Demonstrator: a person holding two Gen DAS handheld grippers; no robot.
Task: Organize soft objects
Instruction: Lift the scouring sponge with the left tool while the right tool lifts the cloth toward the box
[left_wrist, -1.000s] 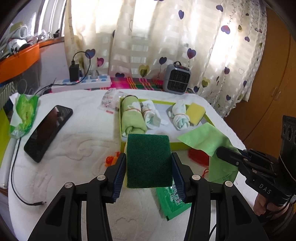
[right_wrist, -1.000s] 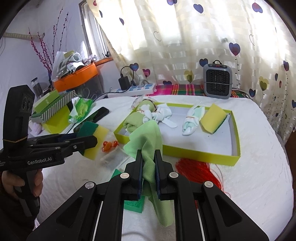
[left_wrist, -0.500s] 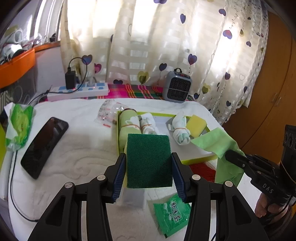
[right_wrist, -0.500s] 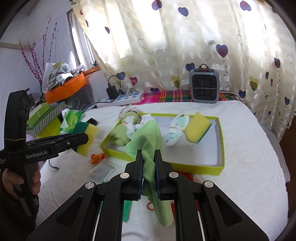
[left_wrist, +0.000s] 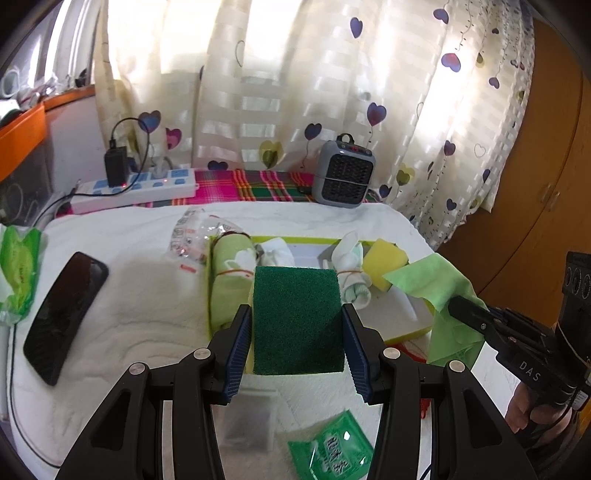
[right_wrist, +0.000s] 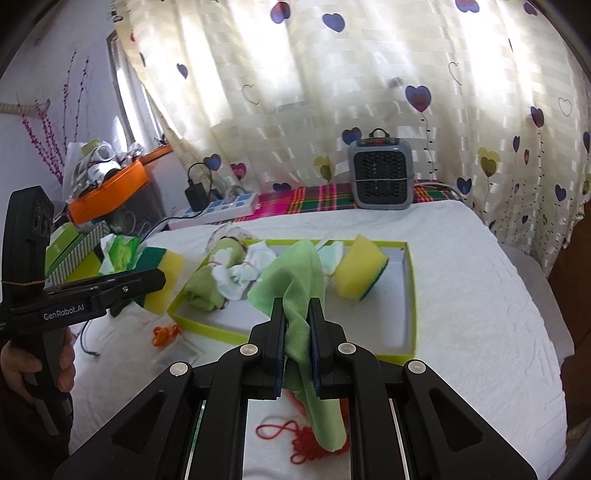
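Observation:
My left gripper (left_wrist: 297, 350) is shut on a green-and-yellow scouring sponge (left_wrist: 297, 317), held above the near edge of the yellow-green tray (left_wrist: 410, 334). It also shows in the right wrist view (right_wrist: 162, 273). My right gripper (right_wrist: 297, 347) is shut on a light green cloth (right_wrist: 295, 288) that hangs down over the tray's front rim (right_wrist: 236, 334). The cloth also shows in the left wrist view (left_wrist: 432, 284). In the tray lie a rolled green towel (left_wrist: 229, 273), rolled white socks (left_wrist: 351, 273) and a yellow sponge (right_wrist: 360, 267).
A black phone (left_wrist: 64, 314) and green tissue pack (left_wrist: 20, 269) lie left on the white bedspread. A green sachet (left_wrist: 332, 454), clear bag (left_wrist: 249, 421) and red knotted cord (right_wrist: 306, 439) lie near the front. A grey heater (left_wrist: 343, 175) and power strip (left_wrist: 136, 188) stand behind.
Both grippers have risen and moved forward toward the tray, each still holding its object. The tray now sits lower and nearer under them.

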